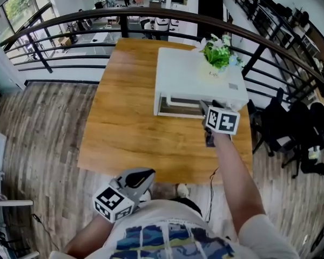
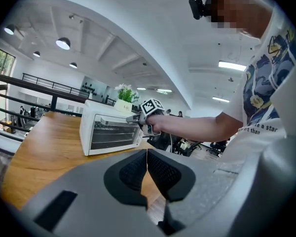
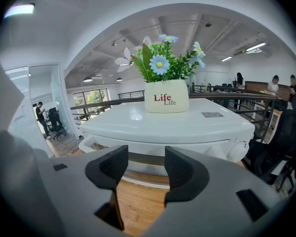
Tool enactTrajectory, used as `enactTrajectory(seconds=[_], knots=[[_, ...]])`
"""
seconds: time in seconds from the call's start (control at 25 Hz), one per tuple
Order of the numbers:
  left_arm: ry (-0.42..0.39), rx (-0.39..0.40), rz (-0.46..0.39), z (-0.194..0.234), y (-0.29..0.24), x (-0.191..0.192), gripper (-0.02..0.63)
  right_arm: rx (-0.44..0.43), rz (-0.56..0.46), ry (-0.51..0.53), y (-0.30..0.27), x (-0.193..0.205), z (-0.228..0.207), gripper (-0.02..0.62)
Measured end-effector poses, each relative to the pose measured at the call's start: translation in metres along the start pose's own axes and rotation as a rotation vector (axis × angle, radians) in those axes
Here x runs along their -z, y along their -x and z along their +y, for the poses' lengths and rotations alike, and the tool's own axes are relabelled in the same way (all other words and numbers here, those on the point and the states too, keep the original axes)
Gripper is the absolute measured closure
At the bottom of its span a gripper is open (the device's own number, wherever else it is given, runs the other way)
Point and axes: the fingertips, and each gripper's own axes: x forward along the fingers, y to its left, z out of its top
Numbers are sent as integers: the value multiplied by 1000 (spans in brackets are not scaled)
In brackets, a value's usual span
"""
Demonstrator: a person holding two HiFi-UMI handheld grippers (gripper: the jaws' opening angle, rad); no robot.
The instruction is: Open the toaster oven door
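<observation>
A white toaster oven (image 1: 194,80) stands at the far right of a wooden table (image 1: 124,134), its glass door (image 2: 111,135) facing me. My right gripper (image 1: 206,108) is at the door's upper right corner, jaws open. In the right gripper view the oven (image 3: 187,130) fills the space just beyond that gripper (image 3: 145,167), and the pads hold nothing. The door's handle (image 3: 86,144) shows left of the jaws. Whether the door is ajar I cannot tell. My left gripper (image 1: 146,178) hangs low by my torso, off the table's near edge. It (image 2: 147,169) is shut and empty.
A pot of artificial flowers (image 1: 217,55) sits on top of the oven. A black curved railing (image 1: 151,16) runs behind the table. Dark office chairs (image 1: 291,125) stand to the right. A thin cable (image 1: 211,178) hangs off the table's near edge.
</observation>
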Motion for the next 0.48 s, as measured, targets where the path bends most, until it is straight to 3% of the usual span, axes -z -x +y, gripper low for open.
enactTrajectory(seconds=[0.48], knots=[[-11,71,22,10,13,5,601,45,-13,-11,5,6,0,365]])
